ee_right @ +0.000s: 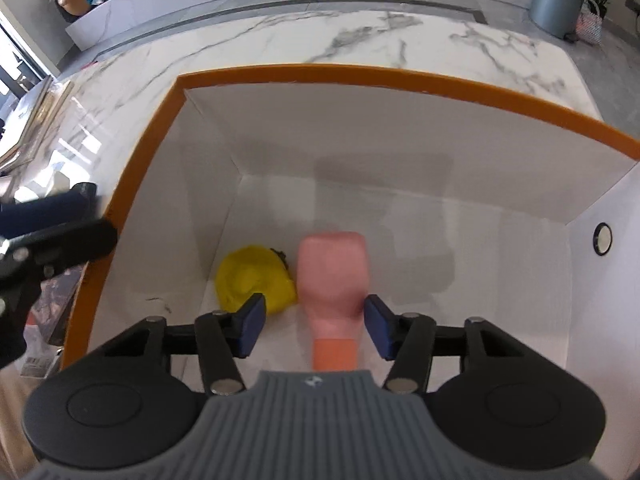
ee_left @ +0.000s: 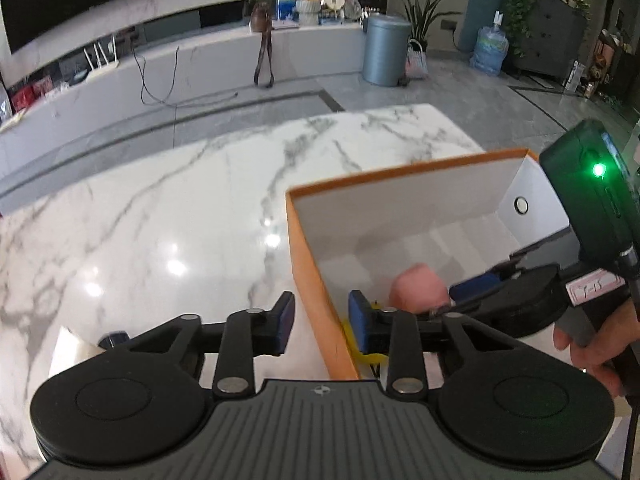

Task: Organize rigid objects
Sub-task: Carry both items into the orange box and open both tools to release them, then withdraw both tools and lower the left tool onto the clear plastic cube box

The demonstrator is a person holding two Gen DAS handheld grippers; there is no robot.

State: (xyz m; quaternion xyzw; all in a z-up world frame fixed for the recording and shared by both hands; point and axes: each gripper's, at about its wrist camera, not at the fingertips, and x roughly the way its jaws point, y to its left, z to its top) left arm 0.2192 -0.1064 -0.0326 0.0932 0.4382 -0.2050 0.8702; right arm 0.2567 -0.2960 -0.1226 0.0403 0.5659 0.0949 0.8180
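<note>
**A:** Left wrist view first: what is the setting?

**B:** A white marble table (ee_left: 168,208) with grey veins, glossy with light spots. Behind it run a grey tiled floor, a long low marble ledge, a grey bin (ee_left: 385,50), a potted plant and a water bottle (ee_left: 490,50). An orange-rimmed box (ee_left: 308,248) with white inner walls stands on the table at the right.

**A:** What does the right wrist view add?

**B:** It looks straight down into the box (ee_right: 400,80). On its floor lie a yellow object (ee_right: 250,276) and, touching it on the right, a pink bottle (ee_right: 334,276) with an orange cap (ee_right: 334,354) pointing toward the camera. The left view shows only a blurred pink bit of the bottle (ee_left: 418,290) and a sliver of yellow.

**A:** And the grippers?

**B:** The left gripper (ee_left: 322,322) has its jaws a little apart, straddling the box's near wall; whether the blue pads touch the wall I cannot tell. The right gripper (ee_right: 316,326) has its jaws apart around the bottle's lower body, with clear gaps on both sides, so nothing is gripped. The left view also shows the right gripper's (ee_left: 460,300) body and a hand (ee_left: 596,340) on its handle.
</note>
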